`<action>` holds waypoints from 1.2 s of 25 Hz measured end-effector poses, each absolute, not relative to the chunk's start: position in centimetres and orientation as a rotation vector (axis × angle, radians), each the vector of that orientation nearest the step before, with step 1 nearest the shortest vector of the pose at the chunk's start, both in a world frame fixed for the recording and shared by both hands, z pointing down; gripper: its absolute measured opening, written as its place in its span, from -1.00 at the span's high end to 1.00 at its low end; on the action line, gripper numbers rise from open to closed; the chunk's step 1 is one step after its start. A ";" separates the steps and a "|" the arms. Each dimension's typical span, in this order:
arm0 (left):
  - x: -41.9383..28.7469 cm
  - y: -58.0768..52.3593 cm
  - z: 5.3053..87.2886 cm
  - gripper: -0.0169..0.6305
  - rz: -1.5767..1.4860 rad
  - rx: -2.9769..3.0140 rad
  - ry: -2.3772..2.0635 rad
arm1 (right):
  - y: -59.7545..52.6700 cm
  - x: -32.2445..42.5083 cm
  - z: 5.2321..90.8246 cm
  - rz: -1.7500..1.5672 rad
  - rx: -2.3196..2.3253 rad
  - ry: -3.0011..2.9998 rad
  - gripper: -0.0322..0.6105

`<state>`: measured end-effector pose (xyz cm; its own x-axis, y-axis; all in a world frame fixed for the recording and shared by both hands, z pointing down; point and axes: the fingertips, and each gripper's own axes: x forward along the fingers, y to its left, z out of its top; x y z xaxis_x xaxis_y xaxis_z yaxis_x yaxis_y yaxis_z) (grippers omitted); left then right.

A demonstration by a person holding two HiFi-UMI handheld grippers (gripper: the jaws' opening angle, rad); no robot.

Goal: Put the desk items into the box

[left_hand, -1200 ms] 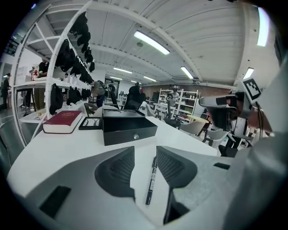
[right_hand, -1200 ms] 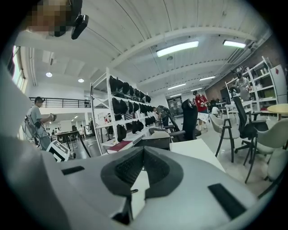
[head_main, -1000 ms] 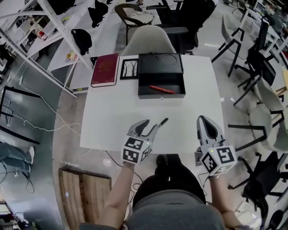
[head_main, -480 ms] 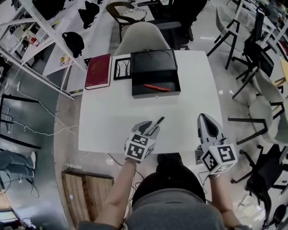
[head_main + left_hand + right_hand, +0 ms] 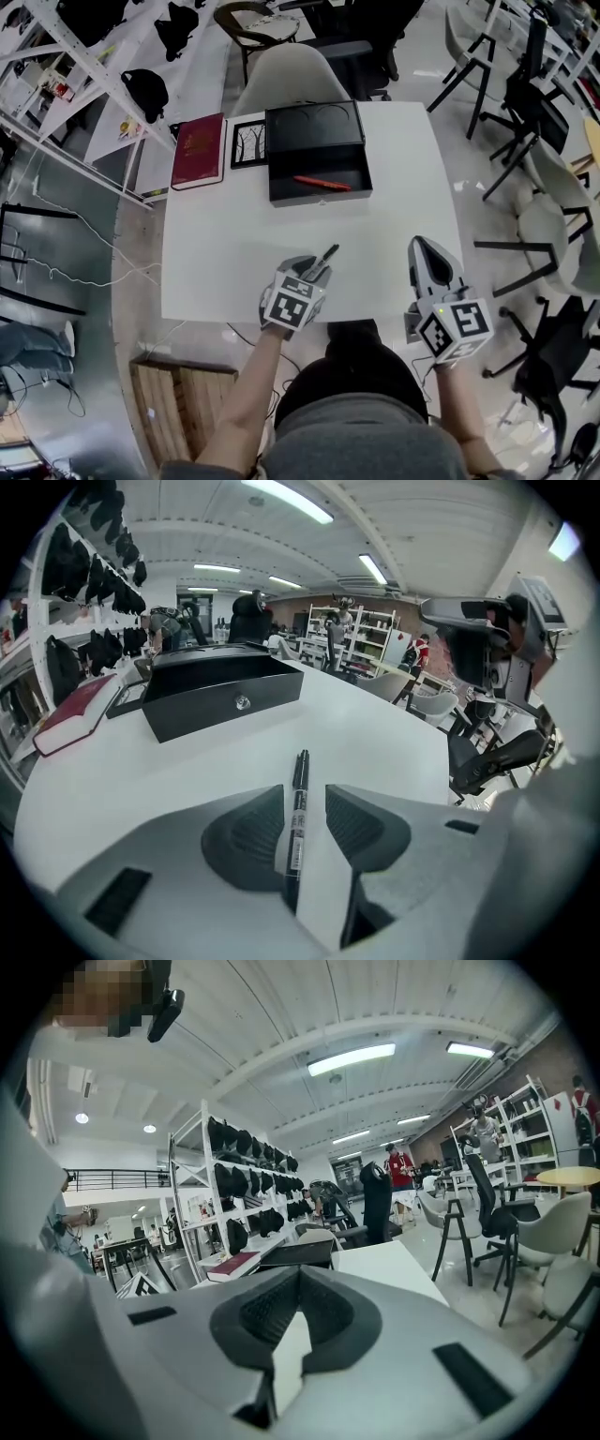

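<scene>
A pen (image 5: 300, 772) is seemingly pinched between the narrowed jaws of the left gripper (image 5: 305, 799); the right gripper (image 5: 298, 1283) is held closed, empty.

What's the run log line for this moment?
left hand-held gripper: shut on black marker pen | right hand-held gripper: shut, empty | open black box: red pen inside

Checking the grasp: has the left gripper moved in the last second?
Yes. Against the box, the left gripper edged right, and its fingers closed onto the pen.
</scene>
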<state>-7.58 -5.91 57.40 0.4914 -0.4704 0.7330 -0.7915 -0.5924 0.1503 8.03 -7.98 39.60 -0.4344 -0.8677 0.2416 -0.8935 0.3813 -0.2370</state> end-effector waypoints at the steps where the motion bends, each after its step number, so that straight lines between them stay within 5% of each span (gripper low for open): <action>1: -7.6 -5.9 57.6 0.52 0.910 2.261 -1.037 | -8.0 8.0 39.6 0.514 1.627 -2.545 0.89; 30: -7.7 -5.9 58.8 0.79 1.067 2.244 -1.035 | -9.6 8.1 40.1 0.528 1.621 -2.536 0.89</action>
